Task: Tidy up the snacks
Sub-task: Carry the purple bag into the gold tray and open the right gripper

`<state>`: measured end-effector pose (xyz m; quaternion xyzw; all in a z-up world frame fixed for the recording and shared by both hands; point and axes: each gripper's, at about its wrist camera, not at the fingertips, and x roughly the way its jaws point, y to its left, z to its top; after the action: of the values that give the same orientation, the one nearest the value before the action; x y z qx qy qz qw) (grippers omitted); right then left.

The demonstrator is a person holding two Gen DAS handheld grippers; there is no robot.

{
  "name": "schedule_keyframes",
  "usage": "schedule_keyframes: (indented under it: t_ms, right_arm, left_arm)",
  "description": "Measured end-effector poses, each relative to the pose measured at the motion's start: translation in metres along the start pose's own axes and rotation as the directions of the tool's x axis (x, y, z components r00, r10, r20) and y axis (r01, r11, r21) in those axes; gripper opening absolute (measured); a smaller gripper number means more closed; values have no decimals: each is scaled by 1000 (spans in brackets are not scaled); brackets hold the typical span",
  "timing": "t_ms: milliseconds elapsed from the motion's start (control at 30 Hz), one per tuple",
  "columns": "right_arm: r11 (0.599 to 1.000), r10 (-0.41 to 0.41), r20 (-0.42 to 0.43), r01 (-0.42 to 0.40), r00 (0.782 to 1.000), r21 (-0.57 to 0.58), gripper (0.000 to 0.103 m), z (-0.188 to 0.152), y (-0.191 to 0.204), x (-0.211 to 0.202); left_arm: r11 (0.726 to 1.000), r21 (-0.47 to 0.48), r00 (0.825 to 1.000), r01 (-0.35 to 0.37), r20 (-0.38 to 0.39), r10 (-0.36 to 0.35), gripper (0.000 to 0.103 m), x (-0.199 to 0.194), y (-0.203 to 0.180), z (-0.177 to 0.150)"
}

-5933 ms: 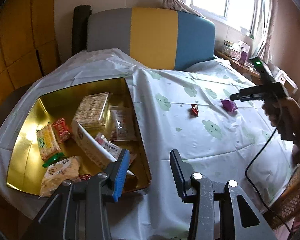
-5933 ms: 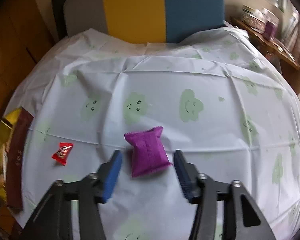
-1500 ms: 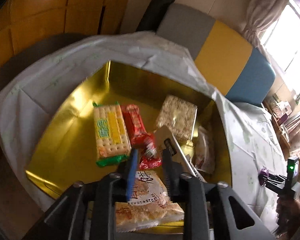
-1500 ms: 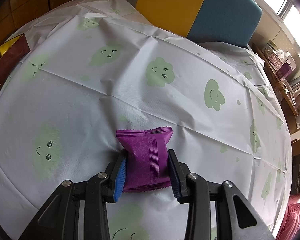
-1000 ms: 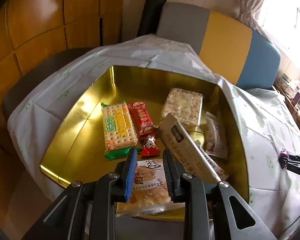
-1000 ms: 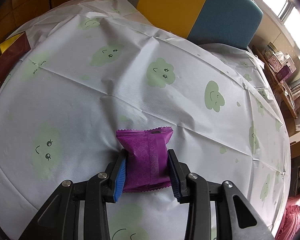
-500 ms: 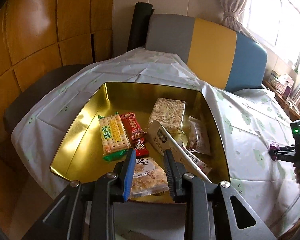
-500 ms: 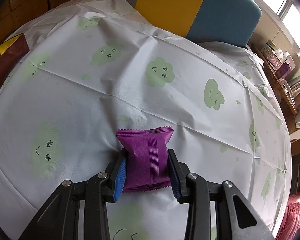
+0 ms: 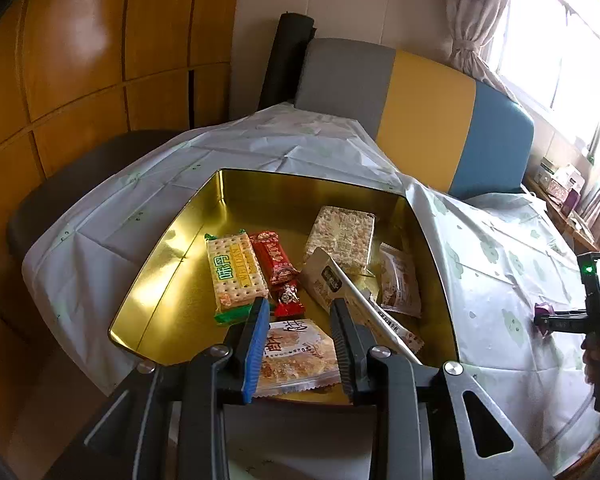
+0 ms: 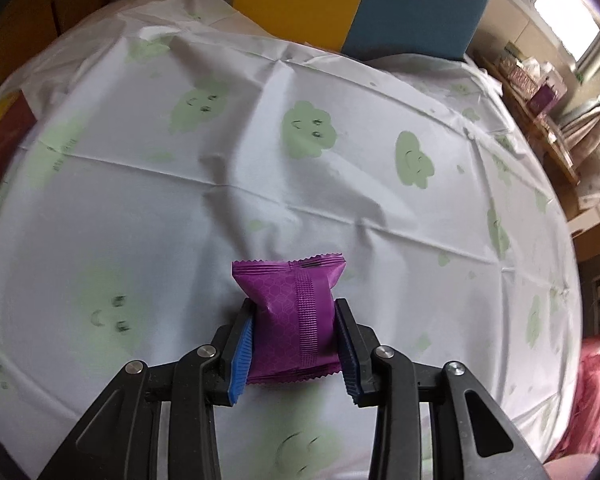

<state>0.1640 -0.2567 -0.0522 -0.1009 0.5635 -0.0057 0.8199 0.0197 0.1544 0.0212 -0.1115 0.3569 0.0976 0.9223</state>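
Note:
My right gripper [image 10: 294,320] is shut on a purple snack packet [image 10: 294,312] and holds it over the white cloud-print tablecloth [image 10: 260,140]. In the left wrist view that gripper [image 9: 548,318] shows at the far right with the purple packet [image 9: 540,312] in it. My left gripper [image 9: 298,316] is empty, its jaws narrowly apart, above the near edge of the gold tin [image 9: 172,256]. The tin holds a cracker pack [image 9: 234,272], red candy bars [image 9: 276,258], a small red candy [image 9: 290,300], a rice cake bag [image 9: 296,350], a nut bar [image 9: 340,236] and a flat box [image 9: 352,300].
A grey, yellow and blue chair back [image 9: 420,108] stands behind the table. A dark seat [image 9: 92,168] is at the left by wooden wall panels. A side shelf with boxes [image 10: 532,80] is at the far right under the window.
My left gripper has let a small red candy go into the tin and pulled back and up from it. My right gripper, shut on the purple packet, has shifted slightly.

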Motion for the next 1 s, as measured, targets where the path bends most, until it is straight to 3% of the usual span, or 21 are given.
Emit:
schedule_keyframes:
  t_ms: [167, 333, 500, 633, 767, 900, 1000]
  right_arm:
    - [998, 69, 51, -70, 996, 5, 38, -6, 20, -21]
    - [984, 175, 135, -169, 975, -58, 38, -2, 61, -56]
    - [947, 306, 188, -277, 933, -164, 38, 3, 119, -93]
    - [900, 414, 212, -364, 885, -239, 38, 4, 167, -119]
    - [852, 494, 207, -422, 845, -310, 38, 6, 209, -133]
    - [800, 551, 137, -474, 823, -368, 39, -2, 251, -130]
    - [795, 533, 99, -457, 840, -399, 40, -13, 269, -122]
  left_arm:
    - [1000, -10, 1000, 1, -5, -1, 33, 2, 4, 0]
    - [1000, -23, 1000, -5, -6, 4, 35, 4, 9, -1]
    - [999, -37, 1000, -11, -5, 11, 37, 4, 14, -1]
    - [998, -54, 1000, -30, 0, 30, 40, 4, 21, 1]
    - [996, -75, 999, -51, 3, 51, 44, 3, 30, 3]
    - [993, -83, 996, -83, 10, 84, 46, 3, 40, 4]
    - [991, -90, 995, -98, 7, 99, 46, 3, 44, 4]
